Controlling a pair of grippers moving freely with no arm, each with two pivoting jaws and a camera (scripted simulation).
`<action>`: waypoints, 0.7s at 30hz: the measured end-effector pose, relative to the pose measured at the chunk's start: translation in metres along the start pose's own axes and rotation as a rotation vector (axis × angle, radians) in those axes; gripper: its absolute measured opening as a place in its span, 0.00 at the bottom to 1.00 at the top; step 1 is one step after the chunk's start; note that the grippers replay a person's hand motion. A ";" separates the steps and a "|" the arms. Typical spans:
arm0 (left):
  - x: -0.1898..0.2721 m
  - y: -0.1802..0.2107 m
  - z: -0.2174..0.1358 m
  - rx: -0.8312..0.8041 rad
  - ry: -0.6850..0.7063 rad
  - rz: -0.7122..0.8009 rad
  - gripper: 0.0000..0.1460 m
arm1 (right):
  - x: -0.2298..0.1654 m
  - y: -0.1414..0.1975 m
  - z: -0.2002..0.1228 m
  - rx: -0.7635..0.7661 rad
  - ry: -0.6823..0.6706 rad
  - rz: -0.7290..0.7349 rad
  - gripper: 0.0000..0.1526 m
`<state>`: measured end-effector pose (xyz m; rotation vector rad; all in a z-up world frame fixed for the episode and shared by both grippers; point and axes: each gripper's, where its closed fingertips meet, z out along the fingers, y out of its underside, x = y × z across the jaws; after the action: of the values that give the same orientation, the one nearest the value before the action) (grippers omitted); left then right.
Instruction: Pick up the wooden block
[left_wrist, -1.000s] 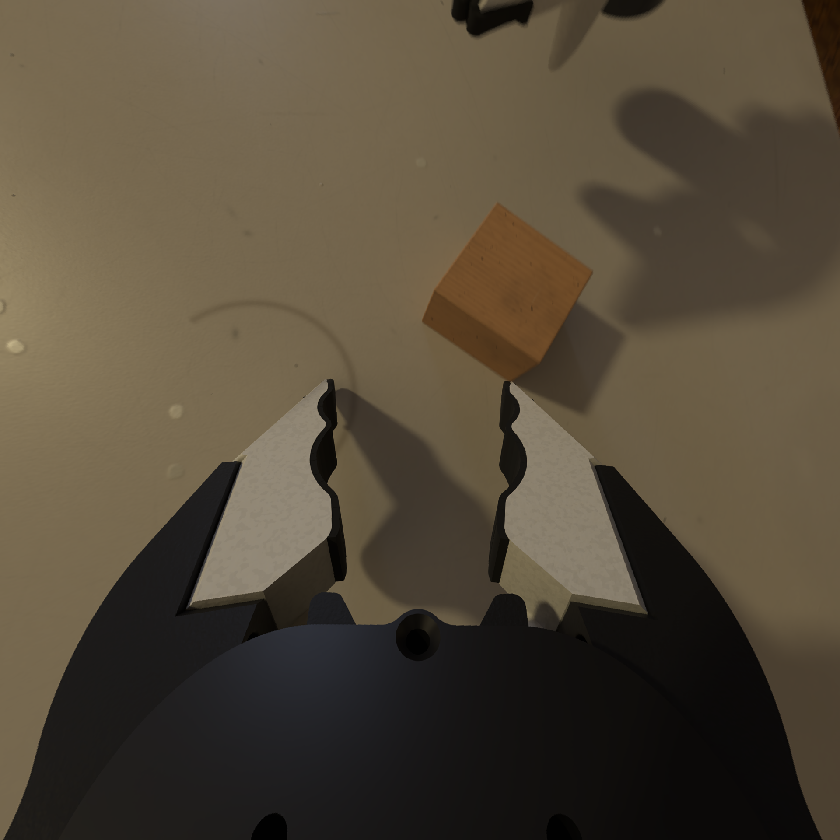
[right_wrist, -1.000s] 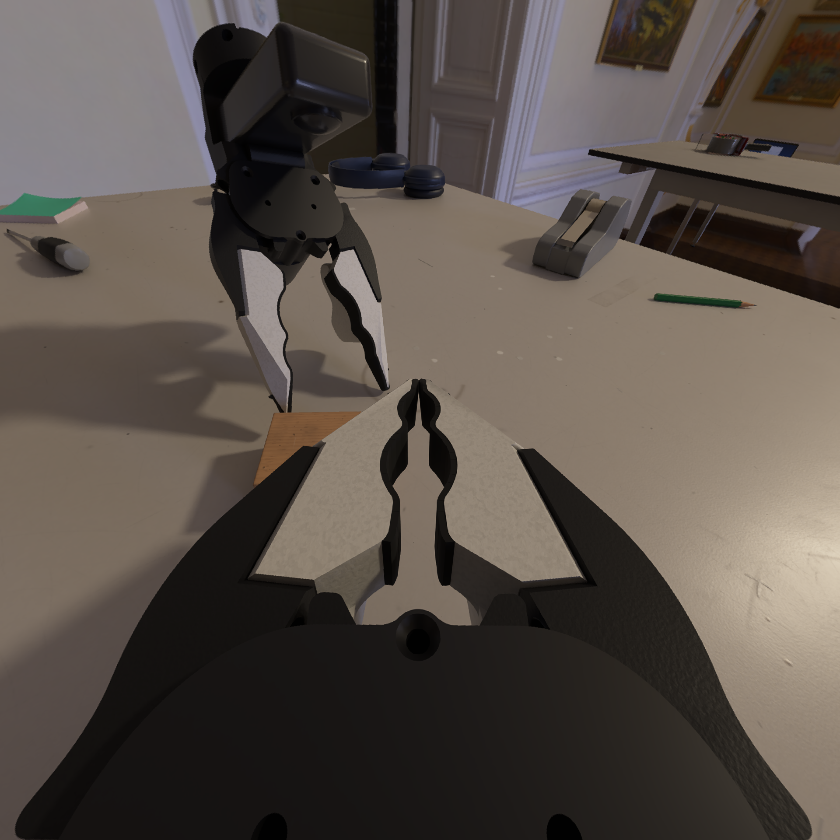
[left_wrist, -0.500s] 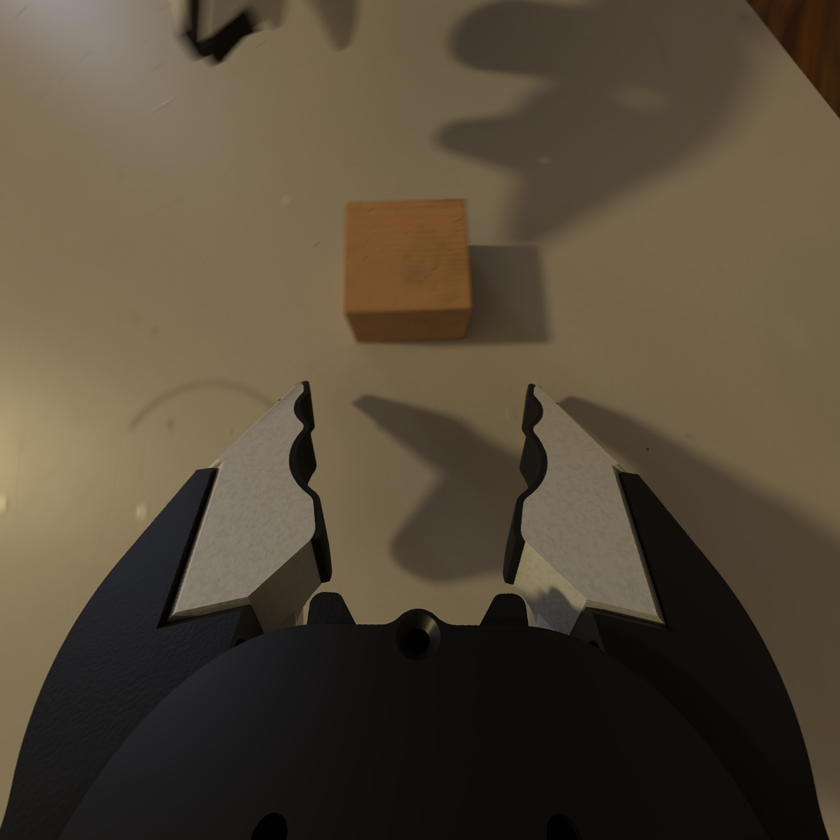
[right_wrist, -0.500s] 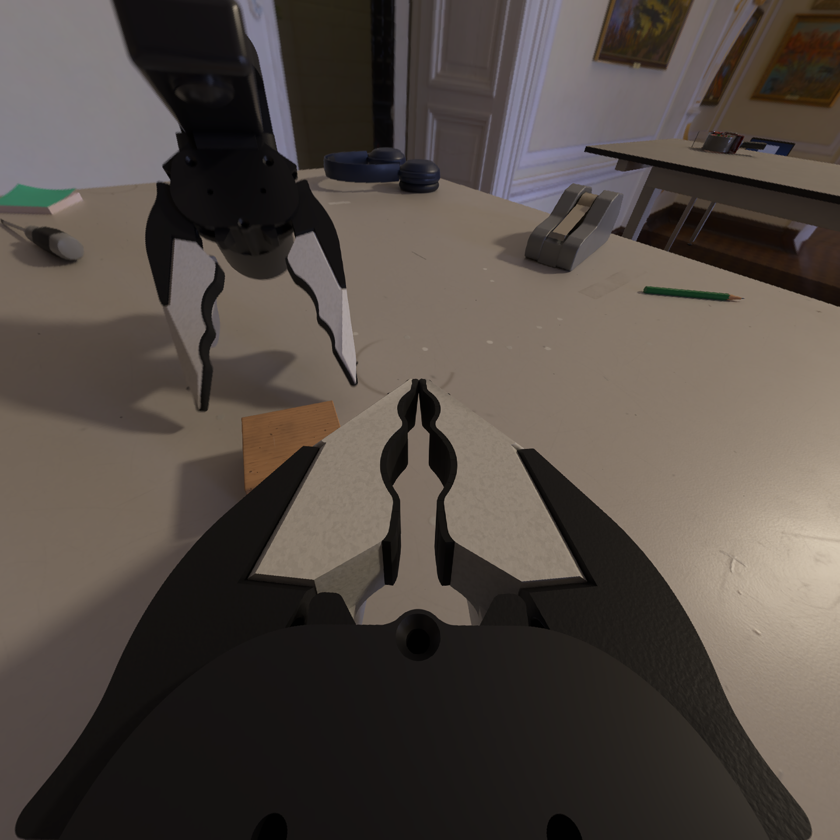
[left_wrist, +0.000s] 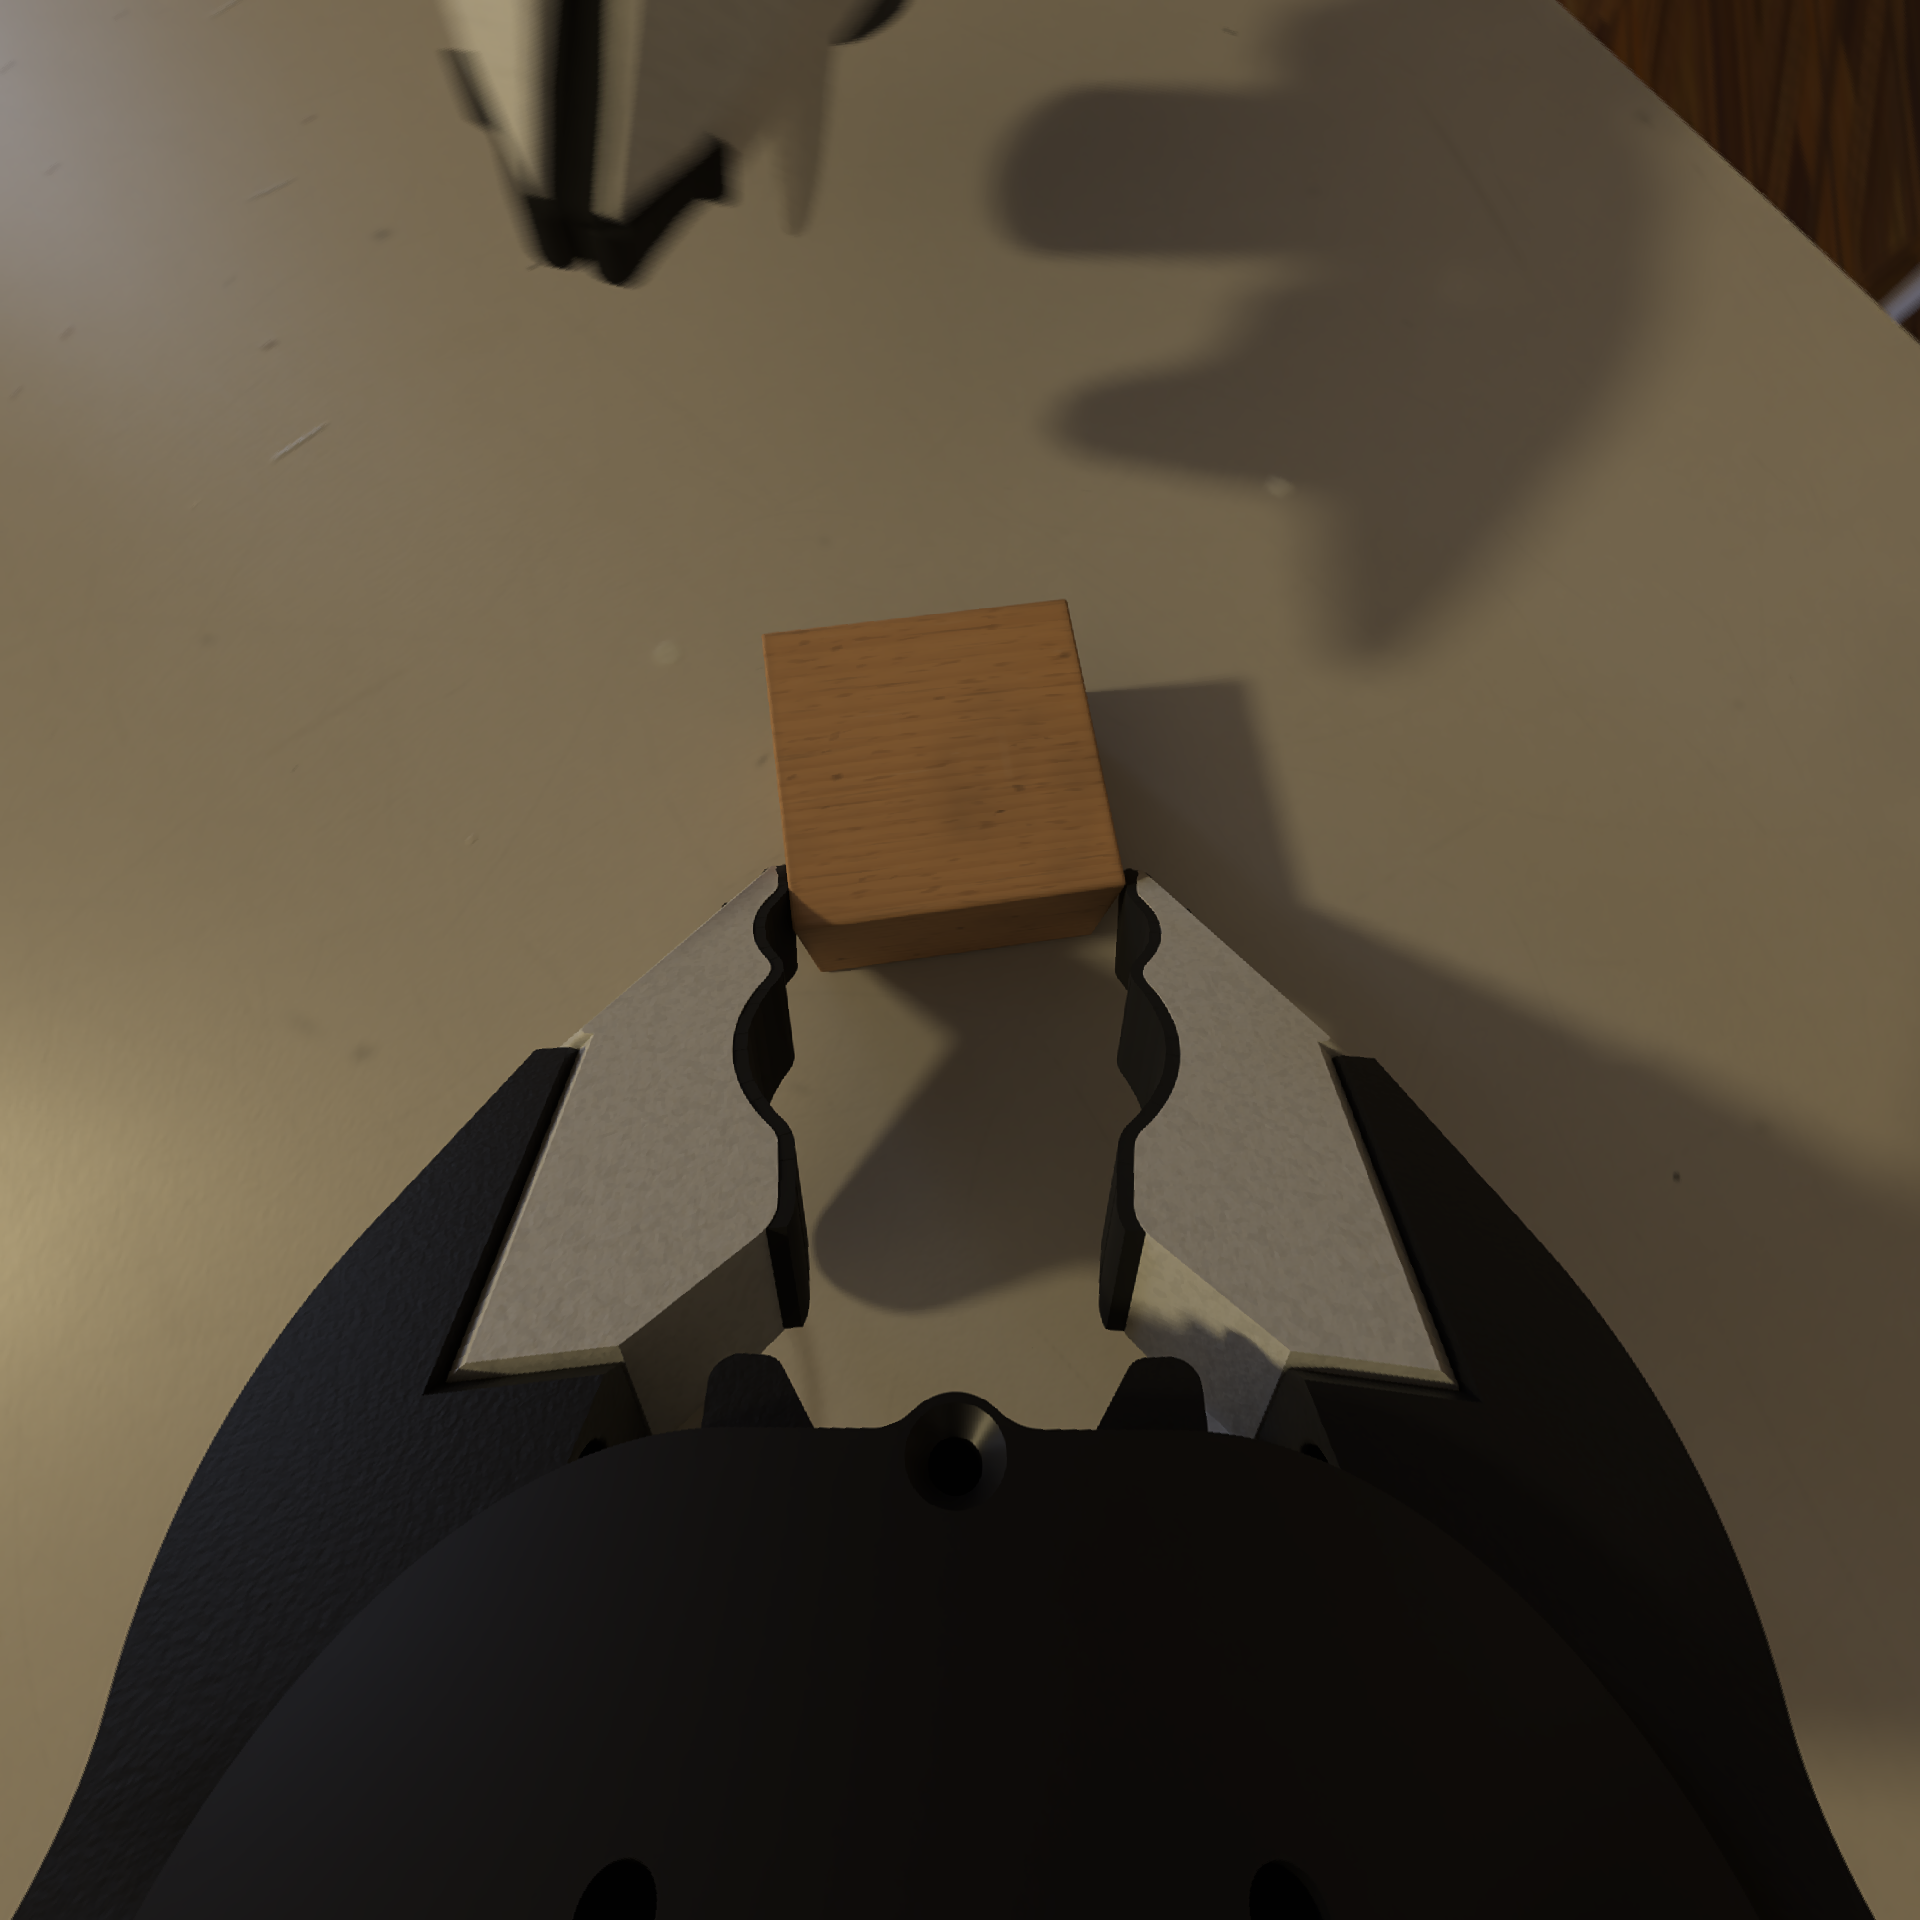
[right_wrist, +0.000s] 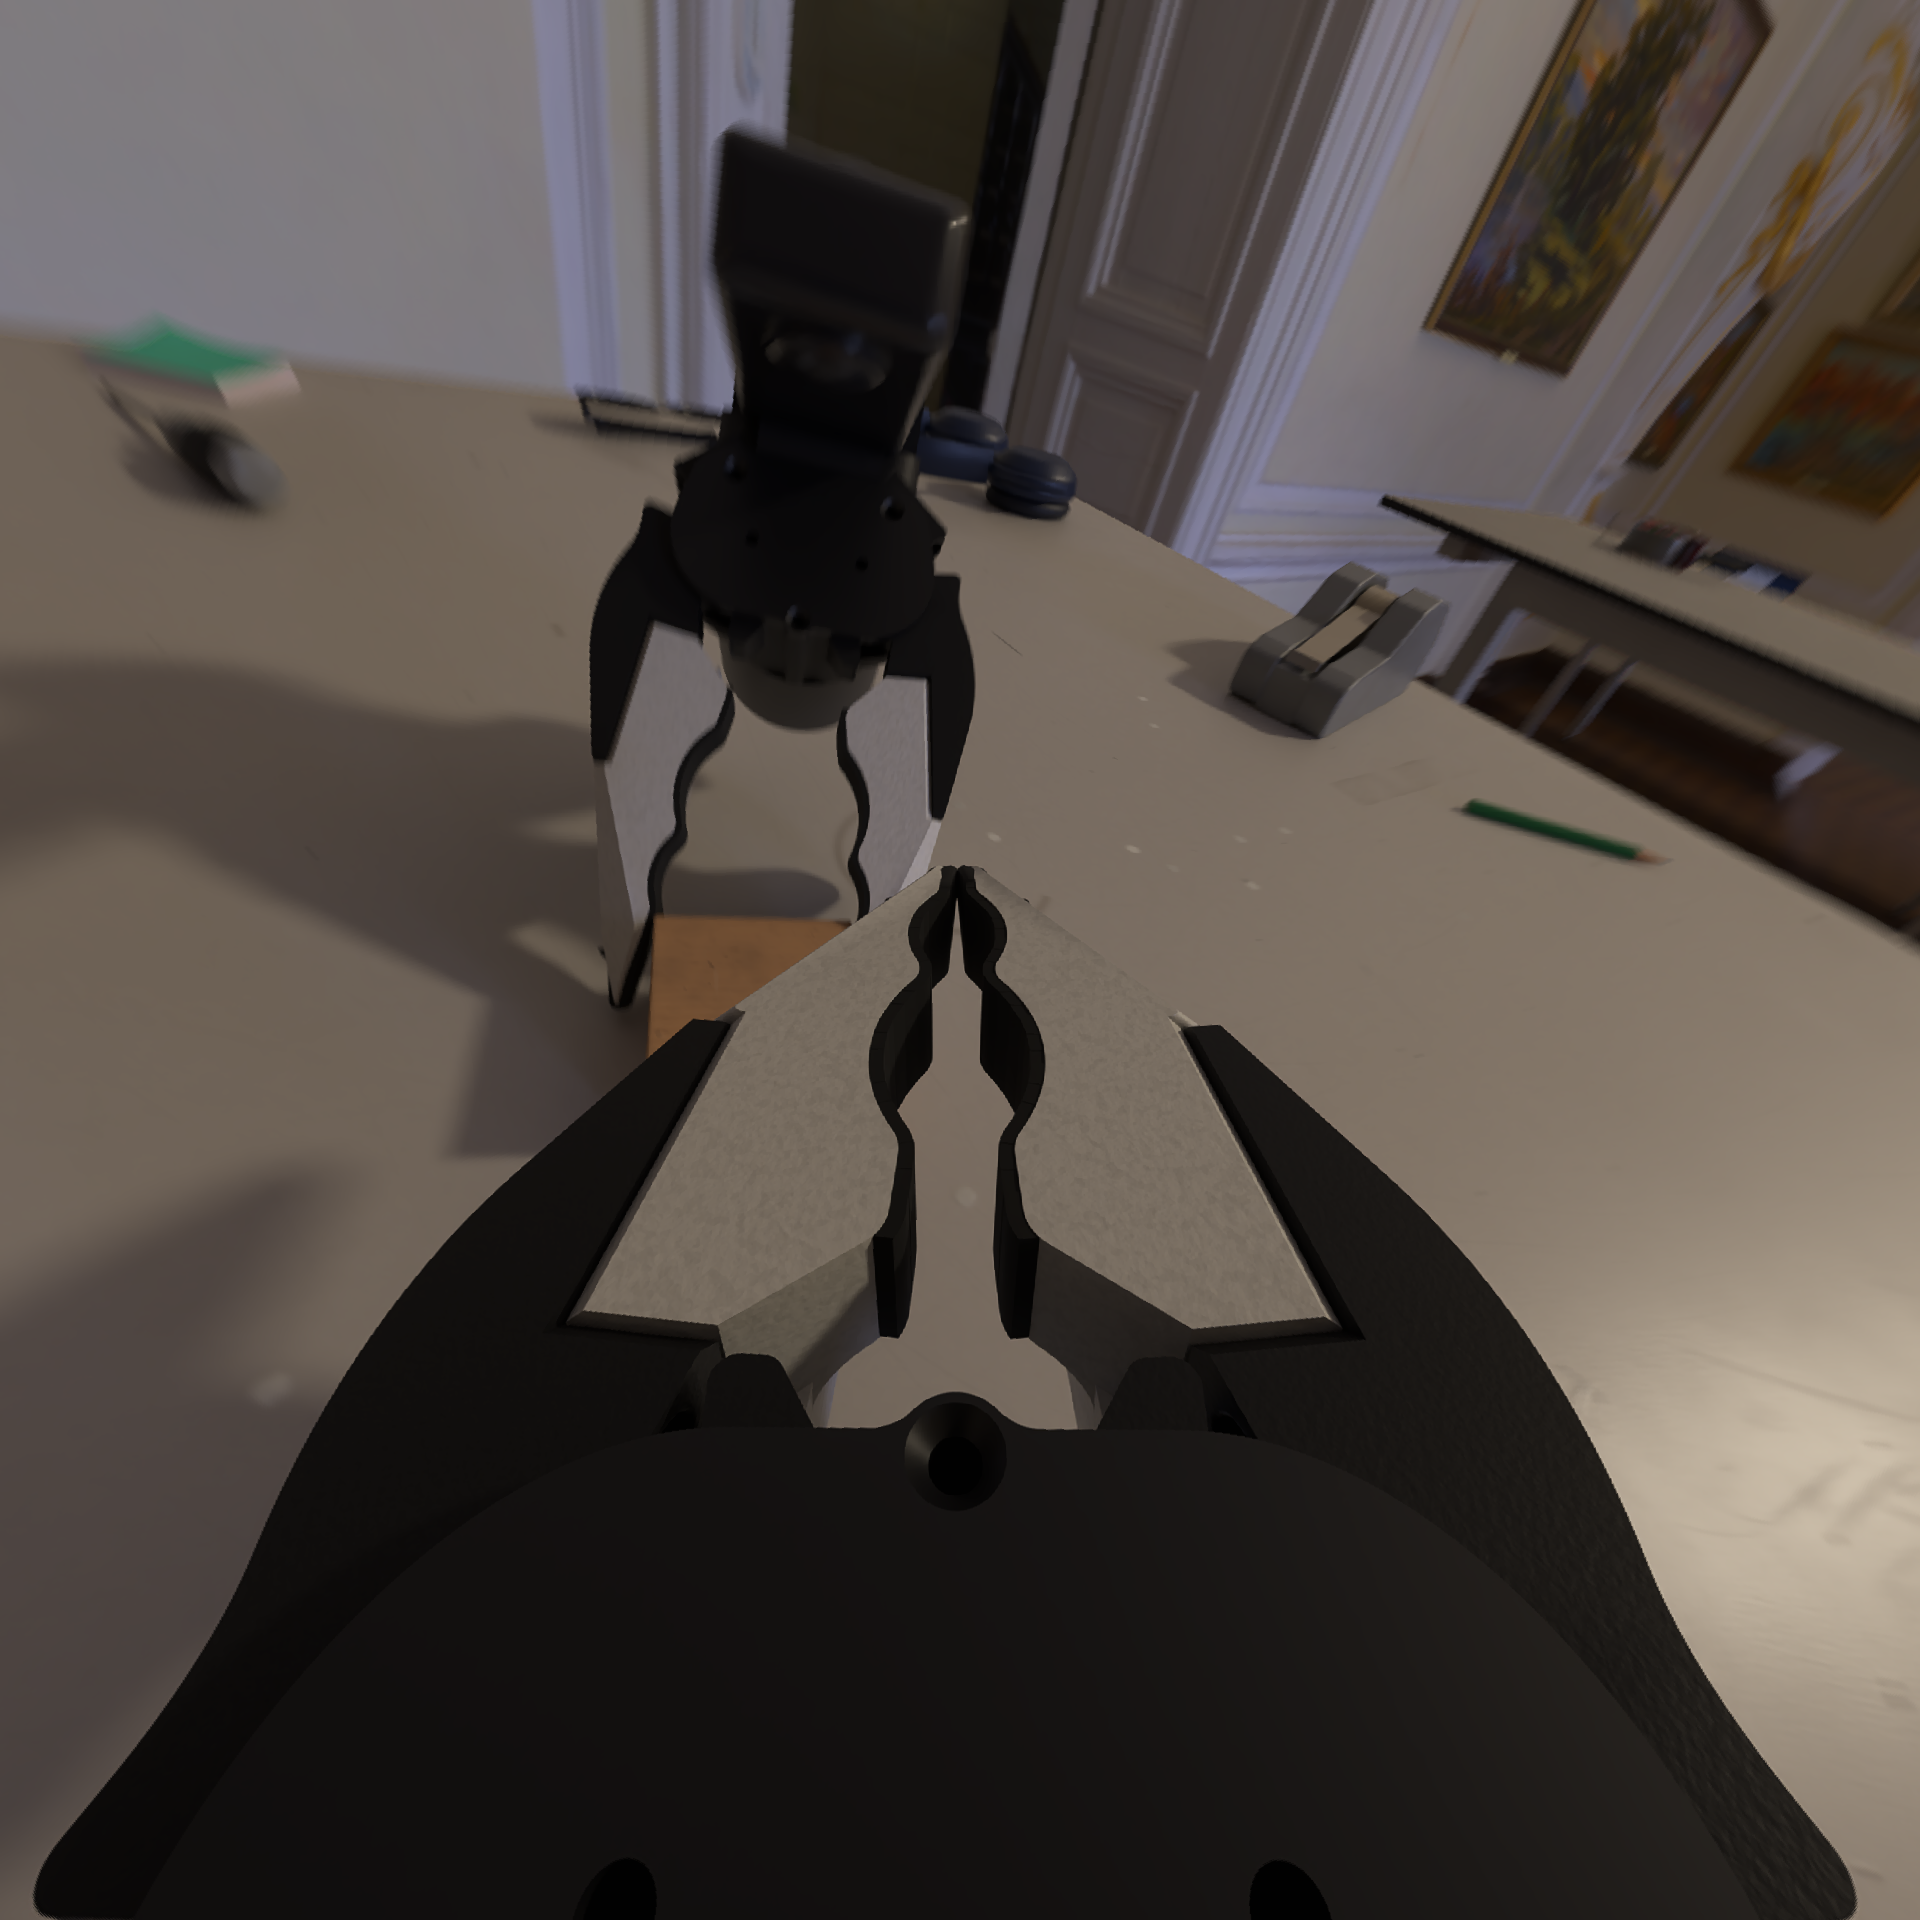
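The wooden block (left_wrist: 940, 784) is a light brown cube lying on the beige table (left_wrist: 364, 623). My left gripper (left_wrist: 954, 885) is open and points down at it, with one fingertip at each near corner of the block. In the right wrist view the same left gripper (right_wrist: 743, 925) stands over the block (right_wrist: 727, 966), which is partly hidden behind my right gripper (right_wrist: 958, 873). My right gripper is shut and empty, just beyond the block, and its blurred tip shows in the left wrist view (left_wrist: 592, 208).
On the table lie a grey tape dispenser (right_wrist: 1335, 665), a green pencil (right_wrist: 1558, 831), dark blue headphones (right_wrist: 997, 457), a green book (right_wrist: 192, 358) and a screwdriver (right_wrist: 197, 442). The table edge (left_wrist: 1766, 208) runs at the right. A second table (right_wrist: 1662, 582) stands beyond.
My left gripper has come down and forward, so its open fingertips now flank the block's near end. My right gripper stays shut and has shifted so the left gripper appears more centred.
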<state>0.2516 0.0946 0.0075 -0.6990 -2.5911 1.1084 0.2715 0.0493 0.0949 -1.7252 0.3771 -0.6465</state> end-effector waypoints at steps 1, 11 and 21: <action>-0.004 0.000 -0.001 0.005 -0.018 -0.040 0.43 | -0.001 0.003 0.001 -0.022 0.020 -0.068 0.00; -0.012 -0.010 -0.021 0.172 0.111 -0.335 0.43 | -0.032 0.013 0.016 -0.041 0.169 -0.538 0.00; -0.014 -0.002 -0.011 0.080 0.041 -0.317 0.42 | -0.038 0.009 0.016 0.017 0.217 -0.614 0.00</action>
<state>0.2670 0.0932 0.0167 -0.2760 -2.4940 1.0750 0.2520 0.0811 0.0756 -1.7596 -0.0230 -1.2812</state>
